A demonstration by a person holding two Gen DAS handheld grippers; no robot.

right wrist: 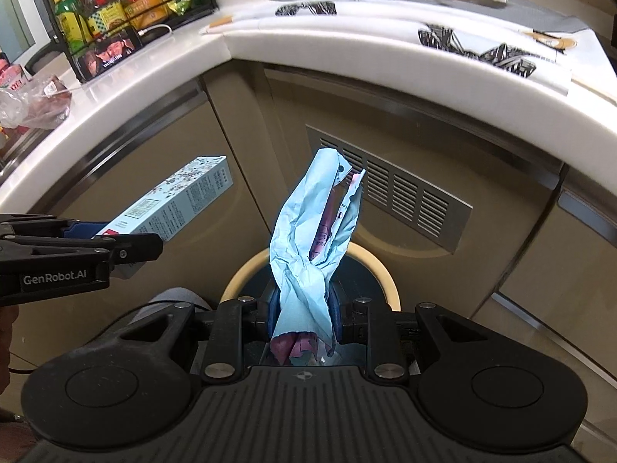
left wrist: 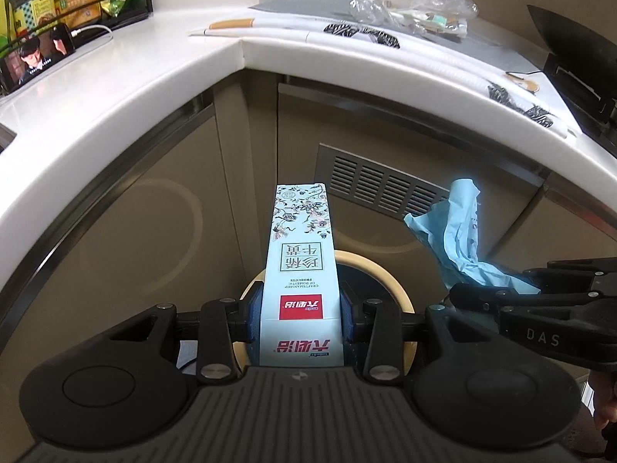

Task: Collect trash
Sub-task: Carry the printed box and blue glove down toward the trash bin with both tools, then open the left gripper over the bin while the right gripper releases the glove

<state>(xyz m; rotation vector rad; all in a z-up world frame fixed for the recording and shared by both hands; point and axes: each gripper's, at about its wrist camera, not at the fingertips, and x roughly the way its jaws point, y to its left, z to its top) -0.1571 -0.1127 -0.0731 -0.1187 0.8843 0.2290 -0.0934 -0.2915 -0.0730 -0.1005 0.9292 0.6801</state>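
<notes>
My left gripper (left wrist: 301,318) is shut on a long pale-blue toothpaste box (left wrist: 301,262) with a flower print and a red label; the box points away from me. Beneath it lies a round trash bin (left wrist: 380,270) with a cream rim and a dark inside, mostly hidden by the box. My right gripper (right wrist: 304,322) is shut on a crumpled light-blue wrapper (right wrist: 308,231) with pink inside, held above the same bin (right wrist: 380,274). In the right wrist view the left gripper (right wrist: 133,245) and its box (right wrist: 173,204) hang to the left. In the left wrist view the wrapper (left wrist: 459,239) hangs to the right.
A curved white counter (left wrist: 173,77) wraps above beige cabinet doors with a metal vent grille (right wrist: 397,189). On the counter lie clear plastic wrapping (left wrist: 405,4), printed paper sleeves (left wrist: 358,32), a phone (left wrist: 34,58) showing video and a black rack of bottles (right wrist: 127,4). A dark pan (left wrist: 574,61) sits far right.
</notes>
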